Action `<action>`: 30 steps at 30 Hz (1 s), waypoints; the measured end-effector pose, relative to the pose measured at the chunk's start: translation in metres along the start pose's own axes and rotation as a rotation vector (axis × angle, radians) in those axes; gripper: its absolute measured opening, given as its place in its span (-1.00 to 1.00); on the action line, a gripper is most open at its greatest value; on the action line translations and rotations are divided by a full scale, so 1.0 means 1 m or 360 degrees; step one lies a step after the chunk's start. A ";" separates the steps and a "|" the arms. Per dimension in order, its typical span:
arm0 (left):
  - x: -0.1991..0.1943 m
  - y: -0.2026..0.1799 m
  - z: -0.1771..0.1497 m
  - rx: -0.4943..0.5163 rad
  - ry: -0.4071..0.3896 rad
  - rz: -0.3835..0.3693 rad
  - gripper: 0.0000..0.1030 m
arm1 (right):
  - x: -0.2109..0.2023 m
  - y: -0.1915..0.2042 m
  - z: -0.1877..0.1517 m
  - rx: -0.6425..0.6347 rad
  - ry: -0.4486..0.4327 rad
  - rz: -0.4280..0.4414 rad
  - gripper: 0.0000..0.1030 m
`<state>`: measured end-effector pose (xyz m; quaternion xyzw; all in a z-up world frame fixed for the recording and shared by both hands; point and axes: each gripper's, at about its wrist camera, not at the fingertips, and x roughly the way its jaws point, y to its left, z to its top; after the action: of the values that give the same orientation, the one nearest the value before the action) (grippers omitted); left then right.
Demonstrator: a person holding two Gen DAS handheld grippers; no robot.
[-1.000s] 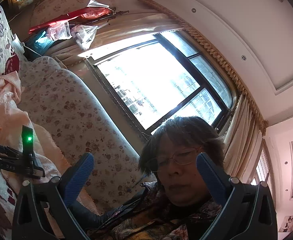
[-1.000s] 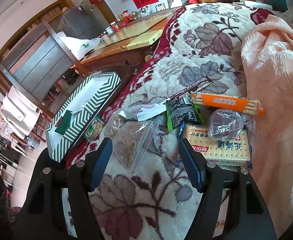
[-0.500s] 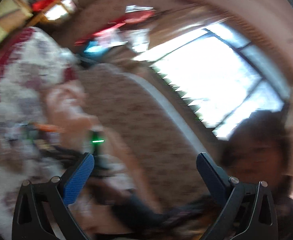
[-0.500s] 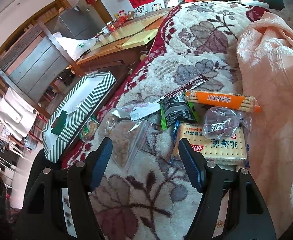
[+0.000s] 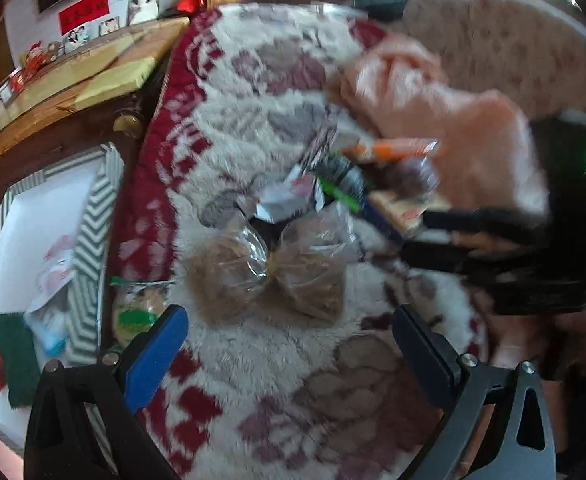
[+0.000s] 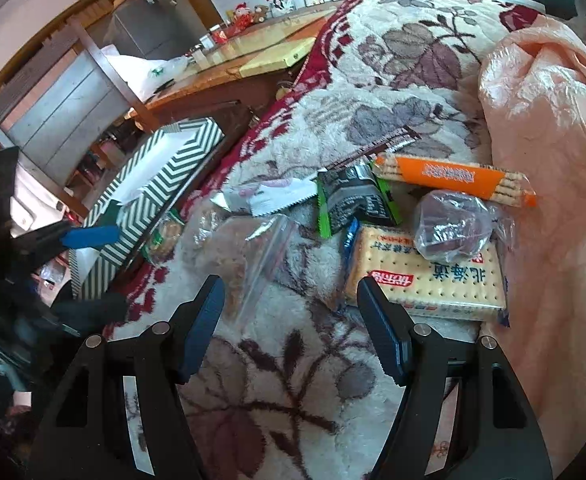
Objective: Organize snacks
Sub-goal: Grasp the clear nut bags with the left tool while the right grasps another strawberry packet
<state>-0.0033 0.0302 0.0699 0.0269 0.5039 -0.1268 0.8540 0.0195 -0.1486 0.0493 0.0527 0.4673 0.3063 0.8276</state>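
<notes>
Snacks lie on a floral blanket [image 6: 393, 80]: an orange cracker pack [image 6: 453, 178], a large cracker pack [image 6: 425, 276], a dark plastic-wrapped lump [image 6: 453, 228], a black-green packet [image 6: 353, 200], a white wrapper [image 6: 277, 196] and clear bags of brown snacks [image 5: 269, 268] [image 6: 249, 256]. My right gripper [image 6: 291, 320] is open and empty just before the clear bag and the crackers. My left gripper [image 5: 289, 344] is open and empty, near the brown bags. A green-striped box [image 5: 93, 216] [image 6: 165, 184] sits left, holding a few items.
A round cookie pack [image 6: 163, 236] [image 5: 139, 308] lies between box and blanket. A pink cloth [image 6: 549, 140] covers the right side. A wooden table [image 6: 213, 72] with clutter stands beyond. The right gripper's body [image 5: 533, 248] shows in the left wrist view.
My left gripper has swung from facing the person and window down to the blanket and snacks. My right gripper has barely moved, edging slightly closer to the snacks.
</notes>
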 end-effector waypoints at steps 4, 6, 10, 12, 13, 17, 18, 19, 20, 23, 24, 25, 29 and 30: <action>0.023 0.001 0.010 -0.0034 0.0044 -0.0059 0.98 | -0.003 -0.010 0.000 0.0051 -0.0016 -0.0035 0.34; 0.030 0.006 0.017 -0.0094 0.0034 -0.0075 0.98 | -0.003 -0.015 0.000 0.0081 -0.0020 -0.0042 0.35; 0.052 0.012 0.023 -0.0192 0.0070 -0.0052 0.98 | 0.000 -0.016 0.000 0.0073 -0.0003 -0.0065 0.35; 0.061 0.012 0.024 -0.0192 0.0080 -0.0017 0.98 | 0.002 -0.015 0.000 0.0062 0.0008 -0.0080 0.35; 0.064 0.012 0.025 -0.0190 0.0088 -0.0024 0.98 | 0.003 -0.016 0.000 0.0064 0.0012 -0.0080 0.35; 0.074 0.013 0.024 -0.0216 0.0137 -0.0061 0.83 | 0.003 -0.018 0.000 0.0082 -0.0006 -0.0063 0.35; 0.073 0.014 0.023 -0.0214 0.0131 -0.0050 0.73 | 0.002 -0.018 0.001 0.0089 -0.0016 -0.0055 0.35; 0.073 0.014 0.022 -0.0205 0.0128 -0.0032 0.67 | 0.001 -0.018 0.002 0.0097 -0.0027 -0.0053 0.35; 0.071 0.015 0.021 -0.0196 0.0125 -0.0017 0.54 | 0.000 -0.017 0.004 0.0103 -0.0035 -0.0051 0.35; 0.064 0.023 0.015 -0.0222 0.0106 -0.0034 0.18 | 0.001 -0.011 0.012 0.0102 -0.0048 -0.0029 0.34; 0.063 0.027 0.013 -0.0233 0.0108 -0.0052 0.11 | 0.002 -0.007 0.015 0.0088 -0.0050 -0.0025 0.34; 0.061 0.029 0.010 -0.0243 0.0110 -0.0066 0.10 | 0.004 -0.001 0.020 0.0057 -0.0047 -0.0025 0.34; 0.052 0.028 -0.004 -0.0254 0.0131 -0.0106 0.07 | 0.023 0.024 0.046 -0.0150 0.0026 -0.0013 0.35; 0.051 0.026 -0.008 -0.0252 0.0133 -0.0116 0.07 | 0.030 0.029 0.051 -0.0208 0.0054 -0.0013 0.34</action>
<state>0.0197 0.0470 0.0197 -0.0537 0.5481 -0.1162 0.8265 0.0586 -0.0978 0.0665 -0.0087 0.4606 0.3337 0.8225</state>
